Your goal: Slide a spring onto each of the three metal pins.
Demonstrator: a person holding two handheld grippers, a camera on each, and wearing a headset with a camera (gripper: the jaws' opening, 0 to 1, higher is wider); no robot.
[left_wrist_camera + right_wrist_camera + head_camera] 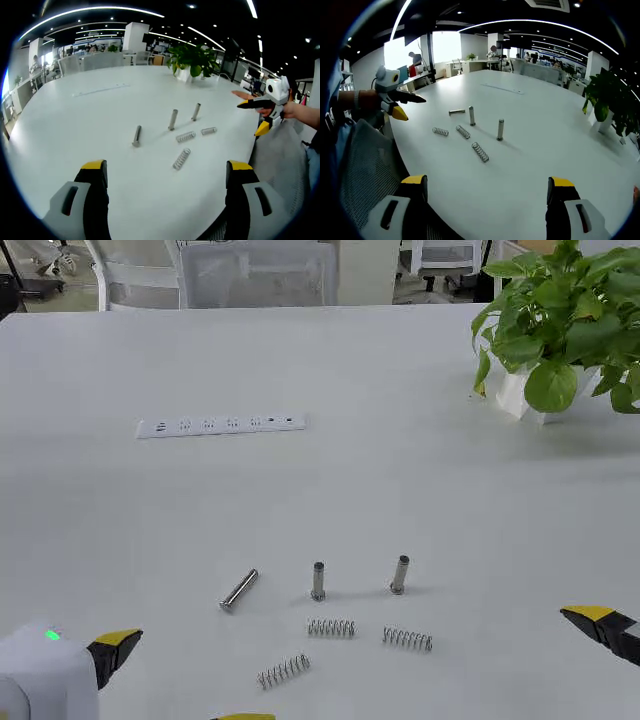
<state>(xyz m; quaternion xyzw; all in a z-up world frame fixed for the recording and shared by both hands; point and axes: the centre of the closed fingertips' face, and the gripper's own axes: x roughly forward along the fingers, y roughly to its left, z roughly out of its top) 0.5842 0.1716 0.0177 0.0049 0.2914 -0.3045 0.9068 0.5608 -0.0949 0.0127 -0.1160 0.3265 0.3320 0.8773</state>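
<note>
The left gripper and right gripper hover at the near edge of the bench, jaws wide open and empty. Two pins stand upright and a third pin lies flat, with three springs loose just before them. A power strip and a potted plant sit well behind.

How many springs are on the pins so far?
None yet. All three springs lie loose on the table. Two pins stand upright; the third pin lies on its side. The left gripper and right gripper are open and hold nothing. All three springs remain to be slid on; the third pin may need picking up first.
</note>
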